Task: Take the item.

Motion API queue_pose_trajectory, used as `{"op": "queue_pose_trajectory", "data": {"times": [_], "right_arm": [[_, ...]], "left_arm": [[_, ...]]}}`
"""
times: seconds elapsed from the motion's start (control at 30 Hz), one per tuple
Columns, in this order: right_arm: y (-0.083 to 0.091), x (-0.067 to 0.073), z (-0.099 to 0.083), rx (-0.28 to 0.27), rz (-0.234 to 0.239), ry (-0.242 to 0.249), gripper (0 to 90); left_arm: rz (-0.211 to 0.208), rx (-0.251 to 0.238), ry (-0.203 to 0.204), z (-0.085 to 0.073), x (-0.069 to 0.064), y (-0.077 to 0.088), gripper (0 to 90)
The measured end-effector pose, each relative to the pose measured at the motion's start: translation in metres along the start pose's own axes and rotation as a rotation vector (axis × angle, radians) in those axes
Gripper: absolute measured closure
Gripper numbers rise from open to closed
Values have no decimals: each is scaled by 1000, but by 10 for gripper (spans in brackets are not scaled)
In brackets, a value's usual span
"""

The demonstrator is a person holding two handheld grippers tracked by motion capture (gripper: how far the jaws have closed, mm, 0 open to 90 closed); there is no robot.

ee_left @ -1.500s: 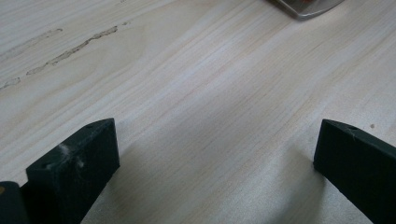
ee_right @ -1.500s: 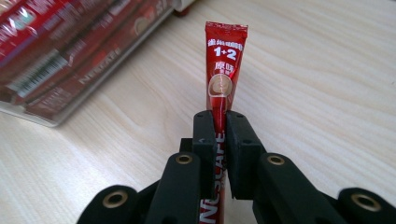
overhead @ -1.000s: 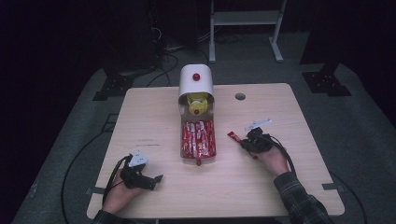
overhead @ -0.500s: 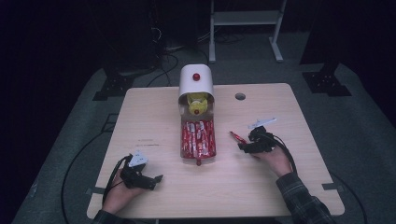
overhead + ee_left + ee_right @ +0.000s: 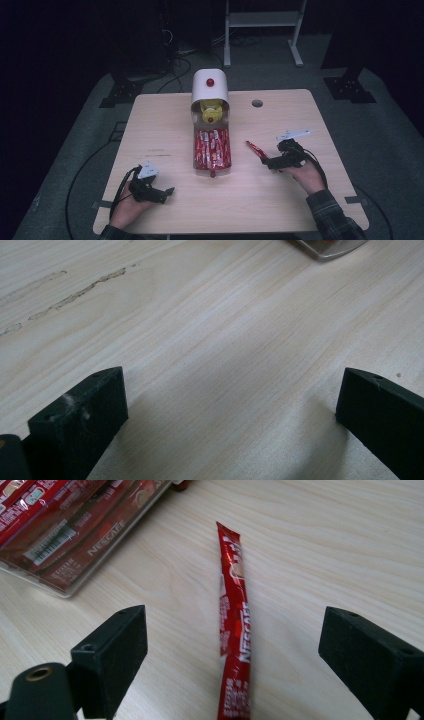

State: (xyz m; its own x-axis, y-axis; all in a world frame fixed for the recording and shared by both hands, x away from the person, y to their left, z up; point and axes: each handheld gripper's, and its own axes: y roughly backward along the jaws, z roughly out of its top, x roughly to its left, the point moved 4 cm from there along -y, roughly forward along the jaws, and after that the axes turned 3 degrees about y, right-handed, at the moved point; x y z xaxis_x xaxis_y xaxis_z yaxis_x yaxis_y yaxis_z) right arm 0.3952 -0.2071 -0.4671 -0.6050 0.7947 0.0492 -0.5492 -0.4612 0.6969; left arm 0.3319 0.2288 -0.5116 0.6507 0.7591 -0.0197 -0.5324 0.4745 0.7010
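1. I am working one red coffee stick lying flat on the table, just right of the clear tray that runs out from the white dispenser.
2. I am keeping the right gripper spread wide; its jaws are straddling the stick, touching nothing.
3. Reading of progress: this stick is sitting apart from the tray, so it counts as out, but I am not gripping it.
4. The tray is holding many more red sticks, packed side by side.
5. I am resting the left gripper on bare wood, well left of the tray, jaws spread and empty.
6. Remaining, by my judgement: either close on the stick, or draw back for the next one.
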Motion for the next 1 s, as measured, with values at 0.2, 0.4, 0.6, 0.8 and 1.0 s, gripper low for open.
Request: {"op": "queue_pose_trajectory", "data": {"times": [0.2,0.4,0.6,0.8,1.0], "right_arm": [[12,-4,-13,-7,-18,-10,114],[20,-7,-25,-8,-36,-9,114],[25,-11,-38,-13,-54,-11,115],[25,-15,-52,3,-71,-6,114],[27,-20,-66,21,-93,-13,115]], "left_arm": [[0,0,0,0,0,0,0],[0,0,0,0,0,0,0],[0,0,1,0,0,0,0],[1,-1,-2,0,0,0,0],[1,-3,1,0,0,0,0]]}}
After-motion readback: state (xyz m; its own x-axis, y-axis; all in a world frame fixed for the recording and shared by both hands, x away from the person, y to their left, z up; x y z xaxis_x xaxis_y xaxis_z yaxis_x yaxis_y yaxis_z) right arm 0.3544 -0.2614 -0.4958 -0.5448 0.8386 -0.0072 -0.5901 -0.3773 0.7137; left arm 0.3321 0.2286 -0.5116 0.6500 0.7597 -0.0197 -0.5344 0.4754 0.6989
